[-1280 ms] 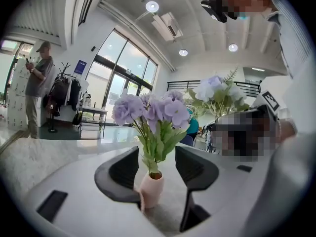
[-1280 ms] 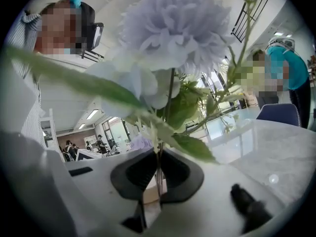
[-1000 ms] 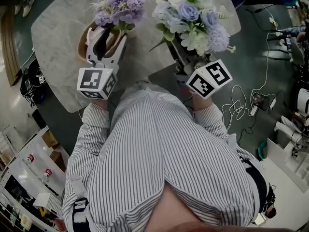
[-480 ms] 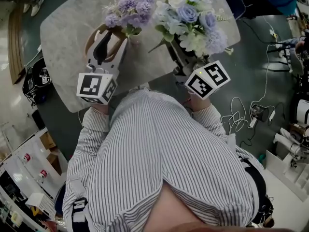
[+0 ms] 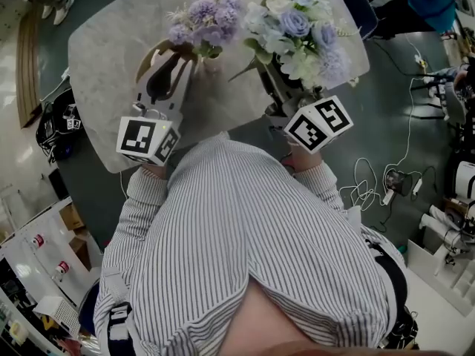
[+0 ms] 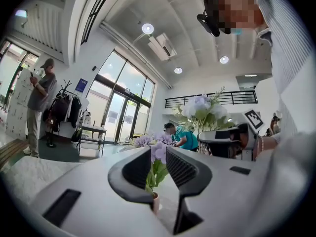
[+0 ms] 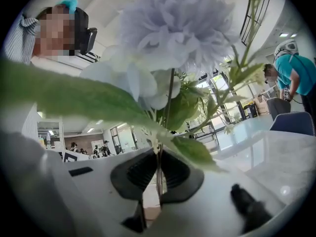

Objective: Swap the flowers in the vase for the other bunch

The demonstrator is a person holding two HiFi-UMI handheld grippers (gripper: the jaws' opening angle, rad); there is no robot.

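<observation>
While the blue bunch (image 5: 297, 32) is being clenched by the right gripper (image 7: 159, 169), the left gripper (image 6: 158, 159) is being closed, loosely as yet, around the purple flowers (image 5: 204, 21) in the vase (image 6: 155, 201); a low, firm, straight-up pull is being called for.

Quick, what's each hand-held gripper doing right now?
Left hand-held gripper: jaws just closing around the stems of the purple flowers, not pinching yet.
Right hand-held gripper: shut on the stems of the pale blue bouquet.
</observation>
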